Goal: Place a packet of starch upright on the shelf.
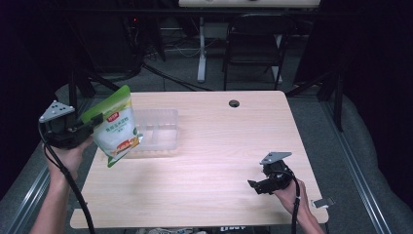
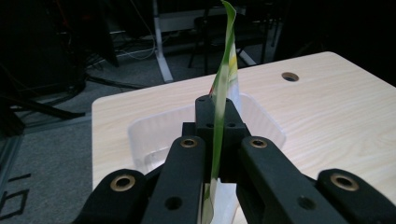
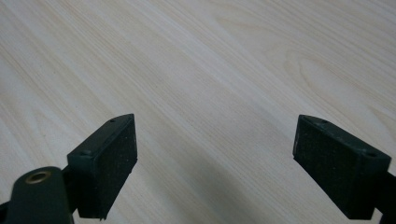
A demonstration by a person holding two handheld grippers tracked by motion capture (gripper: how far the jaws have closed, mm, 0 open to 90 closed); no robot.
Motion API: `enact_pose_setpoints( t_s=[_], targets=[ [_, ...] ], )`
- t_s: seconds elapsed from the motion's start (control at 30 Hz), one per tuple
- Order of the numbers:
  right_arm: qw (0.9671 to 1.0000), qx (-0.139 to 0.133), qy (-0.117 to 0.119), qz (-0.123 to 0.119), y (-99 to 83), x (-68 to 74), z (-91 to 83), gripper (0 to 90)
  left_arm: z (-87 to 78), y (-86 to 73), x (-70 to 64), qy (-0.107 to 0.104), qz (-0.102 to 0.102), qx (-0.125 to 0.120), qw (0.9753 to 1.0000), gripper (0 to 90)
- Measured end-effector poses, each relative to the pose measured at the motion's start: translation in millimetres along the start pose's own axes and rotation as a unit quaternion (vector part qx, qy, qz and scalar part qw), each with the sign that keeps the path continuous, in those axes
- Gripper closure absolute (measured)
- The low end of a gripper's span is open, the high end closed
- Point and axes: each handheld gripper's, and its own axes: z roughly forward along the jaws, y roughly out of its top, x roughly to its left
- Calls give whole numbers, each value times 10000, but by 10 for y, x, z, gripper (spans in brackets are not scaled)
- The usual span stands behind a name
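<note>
A green and white food pouch [image 1: 116, 126] hangs in the air over the table's left edge, tilted, next to a clear plastic tray [image 1: 158, 131]. My left gripper [image 1: 97, 120] is shut on the pouch's side edge. In the left gripper view the pouch [image 2: 225, 79] rises edge-on between the closed jaws of the left gripper [image 2: 215, 126], with the tray [image 2: 154, 133] right behind it. My right gripper [image 1: 253, 185] rests low over the table's front right, open. In the right gripper view the right gripper [image 3: 215, 156] has jaws spread wide over bare wood with nothing between them.
The light wooden table [image 1: 219, 156] has a round cable hole [image 1: 234, 103] near its far edge. A dark chair [image 1: 255, 44] and a white table leg [image 1: 201, 48] stand beyond it. Metal rails run along the floor on both sides.
</note>
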Motion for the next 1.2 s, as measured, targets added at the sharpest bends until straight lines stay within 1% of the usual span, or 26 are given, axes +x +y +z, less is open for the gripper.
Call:
enact_pose_setpoints(
  t_s=[0.07, 0.1, 0.17, 0.27, 0.3, 0.33, 0.43, 0.47, 0.5, 0.57, 0.6, 0.63, 0.67, 0.7, 0.73, 0.8, 0.83, 0.93, 1.1, 1.2],
  targets=[
    [10000, 20, -46, -3, -4, -5, 3, 130, 37, 20, 31, 56, -6, -19, 10000, 900],
    [10000, 48, -10, -16, -6, -15, 2, 130, 57, 29, 45, 68, -43, -39, 10000, 900],
    [10000, 54, -17, -4, -9, -22, -3, 130, 98, 47, 74, 126, -80, -69, 9999, 900],
    [10000, -17, -23, 23, -4, -12, -13, 130, 168, 73, 124, 203, -141, -76, 9997, 900],
    [10000, -17, -23, 23, -4, -12, -13, 130, 184, 80, 139, 200, -167, -56, 9996, 900],
    [10000, -22, -14, 22, -4, -12, -12, 129, 231, 95, 170, 247, -191, -26, 9995, 899],
    [10000, -18, -4, 20, -3, -17, -9, 129, 276, 113, 191, 293, -214, -24, 9993, 900],
    [10000, 35, -28, -27, 1, -24, -13, 129, 316, 130, 209, 323, -257, -49, 9991, 900],
    [10000, -14, 7, 6, 1, -19, -9, 129, 316, 130, 209, 323, -257, -49, 9991, 900],
    [10000, 11, -12, -16, 3, -25, -16, 129, 360, 143, 218, 375, -284, -63, 9989, 900],
    [10000, 19, -20, -21, 4, -27, -17, 130, 411, 149, 229, 404, -351, -59, 9985, 900],
    [10000, 19, -20, -21, 4, -27, -17, 130, 411, 149, 229, 404, -351, -59, 9985, 900],
    [10000, 25, -25, -28, 4, -27, -17, 129, 444, 148, 233, 442, -390, -89, 9982, 900],
    [10000, 27, -25, -34, 5, -25, -15, 130, 467, 151, 241, 450, -426, -59, 9981, 900],
    [10000, -5, 0, -22, 6, -20, -11, 130, 548, 148, 265, 484, -532, -61, 9974, 899],
    [10000, 6, -15, -38, 6, -19, -10, 130, 569, 147, 271, 490, -551, -55, 9973, 900],
    [10000, 20, -23, -60, 8, -20, -13, 130, 594, 144, 276, 525, -571, -50, 9970, 899],
    [10000, -12, -62, -39, 7, -17, -22, 130, 663, 135, 286, 563, -573, 3, 9968, 900],
    [10000, -17, -20, -45, 11, -13, -17, 130, 743, 122, 290, 627, -497, 96, 9967, 900],
    [10000, -12, -27, -45, 13, -9, -14, 130, 778, 114, 292, 668, -519, 47, 9964, 900]
  ],
)
